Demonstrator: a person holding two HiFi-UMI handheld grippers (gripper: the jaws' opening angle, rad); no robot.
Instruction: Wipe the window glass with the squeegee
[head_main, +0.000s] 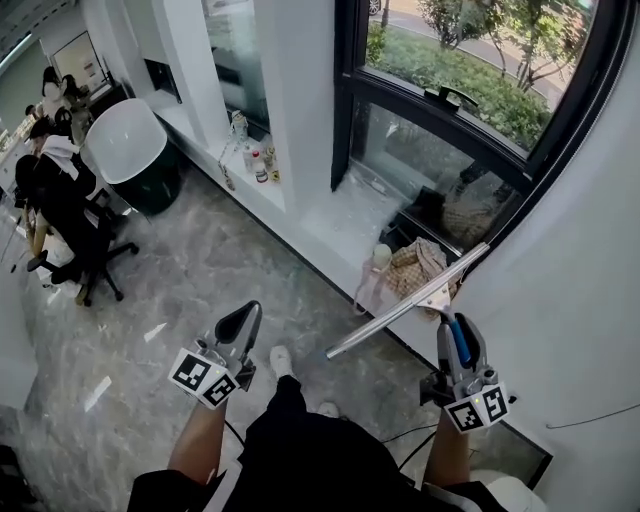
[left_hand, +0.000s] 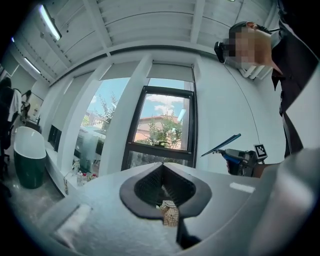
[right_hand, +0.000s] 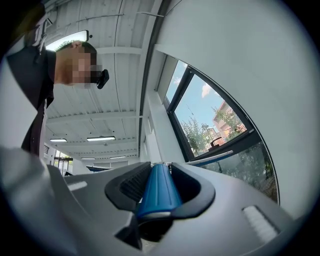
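Head view, supplemented by the two gripper views. The right gripper (head_main: 460, 335) has its fingers closed on the blue handle of the squeegee (head_main: 410, 300). In the right gripper view the handle (right_hand: 159, 187) fills the gap between the two finger pads, and the long blade projects beyond them toward the window. The blade slants upward from a low end above the marble floor (head_main: 180, 290) to a high end near the lower right corner of the black window frame (head_main: 345, 120). In the left gripper view the squeegee (left_hand: 220, 145) stands out against the white wall just to the right of the frame, apart from the window glass (left_hand: 162, 127). The left gripper (head_main: 240, 322) is held lower and to the left, over the floor. Its fingers are drawn together so that the tips meet, with nothing gripped between them. A white windowsill (head_main: 340, 220) runs beneath the glass, and a beige checked bag (head_main: 415, 265) lies at its right end, below the blade. Small bottles (head_main: 258, 165) stand farther along the sill at left. A white and dark green bathtub (head_main: 125, 145) and a black office chair (head_main: 85, 240) occupy the far left part of the floor.
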